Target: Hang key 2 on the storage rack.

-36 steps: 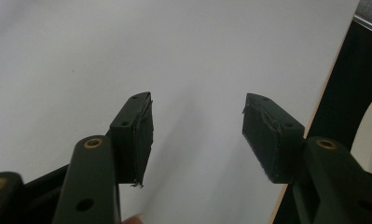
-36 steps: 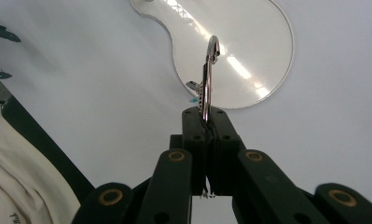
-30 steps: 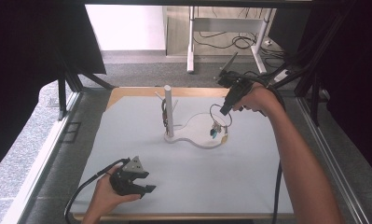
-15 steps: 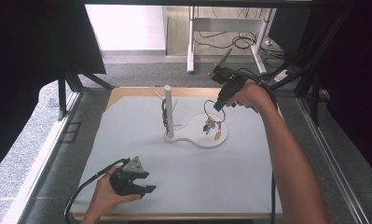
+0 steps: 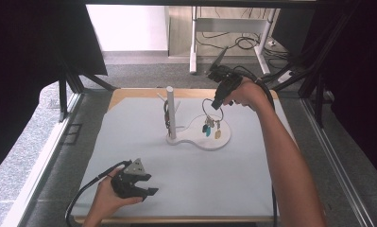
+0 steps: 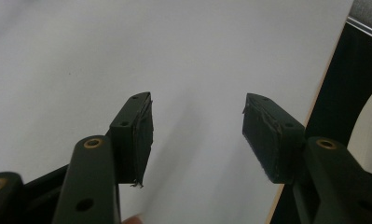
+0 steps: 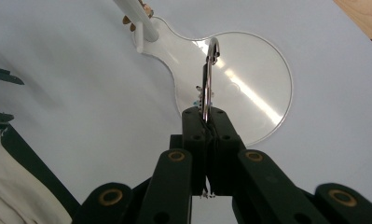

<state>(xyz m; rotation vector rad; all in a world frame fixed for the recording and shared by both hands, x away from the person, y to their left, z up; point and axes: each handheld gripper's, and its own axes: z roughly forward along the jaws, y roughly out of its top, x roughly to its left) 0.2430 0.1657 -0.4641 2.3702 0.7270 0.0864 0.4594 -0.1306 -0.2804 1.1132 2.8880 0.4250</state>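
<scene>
Key ring with small tags, hanging above the round white stand base | right gripper clamped tight on ring's top edge | left gripper wide apart, empty, low over grey mat

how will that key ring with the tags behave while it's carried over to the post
Likely to swing: the key ring hangs from the right hand-held gripper, pinched at one spot of thin metal, and the tags dangle loose beneath. It looks light. The smooth ring could pivot or slip between the pads, so slow moves seem safer.
</scene>
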